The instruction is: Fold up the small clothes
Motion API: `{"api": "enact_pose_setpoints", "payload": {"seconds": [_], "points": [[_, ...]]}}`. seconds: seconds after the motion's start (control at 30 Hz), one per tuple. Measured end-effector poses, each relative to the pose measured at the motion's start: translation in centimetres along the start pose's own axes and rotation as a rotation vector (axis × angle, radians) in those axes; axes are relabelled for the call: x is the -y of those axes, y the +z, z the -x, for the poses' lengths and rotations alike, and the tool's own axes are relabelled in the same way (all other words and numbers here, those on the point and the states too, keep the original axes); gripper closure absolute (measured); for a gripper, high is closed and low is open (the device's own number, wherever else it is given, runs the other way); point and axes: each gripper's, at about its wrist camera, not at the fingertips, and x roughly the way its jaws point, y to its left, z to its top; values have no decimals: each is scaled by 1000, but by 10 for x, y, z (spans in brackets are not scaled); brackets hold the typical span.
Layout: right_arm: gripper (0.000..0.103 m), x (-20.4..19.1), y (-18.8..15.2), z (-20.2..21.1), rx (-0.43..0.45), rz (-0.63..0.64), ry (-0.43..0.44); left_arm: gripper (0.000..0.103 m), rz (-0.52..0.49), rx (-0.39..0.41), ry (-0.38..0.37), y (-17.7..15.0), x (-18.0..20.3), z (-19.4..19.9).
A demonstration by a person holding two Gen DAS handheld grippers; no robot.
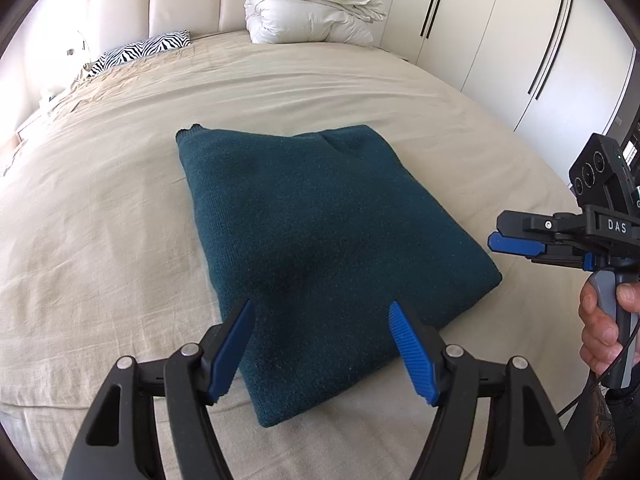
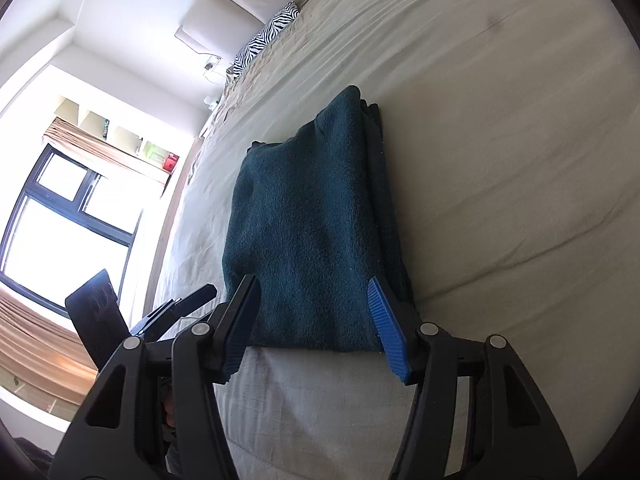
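Observation:
A dark teal knitted sweater [image 1: 312,232] lies folded into a thick rectangle on the beige bed sheet [image 1: 100,220]. My left gripper [image 1: 320,316] hovers over its near corner, open, blue pads apart with nothing pressed between them. My right gripper [image 1: 494,240] shows at the right edge of the left wrist view, held by a hand [image 1: 600,328], just off the sweater's right corner. In the right wrist view the right gripper [image 2: 312,300] is open over the near edge of the sweater [image 2: 304,224], its pads clear of the cloth. The left gripper [image 2: 188,300] appears at the lower left there.
A folded white duvet [image 1: 312,4] and a zebra-print pillow [image 1: 140,52] lie at the head of the bed by the padded headboard [image 1: 120,8]. White wardrobe doors [image 1: 500,40] stand on the right. A window [image 2: 60,220] shows in the right wrist view.

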Motion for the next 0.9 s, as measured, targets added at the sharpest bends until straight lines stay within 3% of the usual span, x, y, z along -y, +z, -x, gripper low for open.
{"api": "enact_pose_setpoints", "payload": {"seconds": [0.2,0.43,0.53,0.63,0.67,0.7,0.77,0.9], "points": [[47,17,37,-31,-37,-38,-47,20,85,8,15,8,-36,-6],[47,37,71,-79,-118,-81,-79,17,341,-112,-88,18,-100,-55],[47,35,83,-94,-130,-61,-71,15,394,-138,-152,25,-106,-71],[47,33,94,-110,-145,-54,-77,15,398,-140,-157,35,-101,-80],[47,29,95,-112,-147,-44,-87,19,387,-144,-164,38,-97,-83],[47,25,96,-116,-154,-24,-104,34,375,-152,-178,41,-93,-86],[54,13,98,-124,-166,33,-164,37,358,-164,-154,46,-86,-90],[71,-7,95,-130,-164,93,-279,53,339,-166,-120,49,-82,-88]]}}
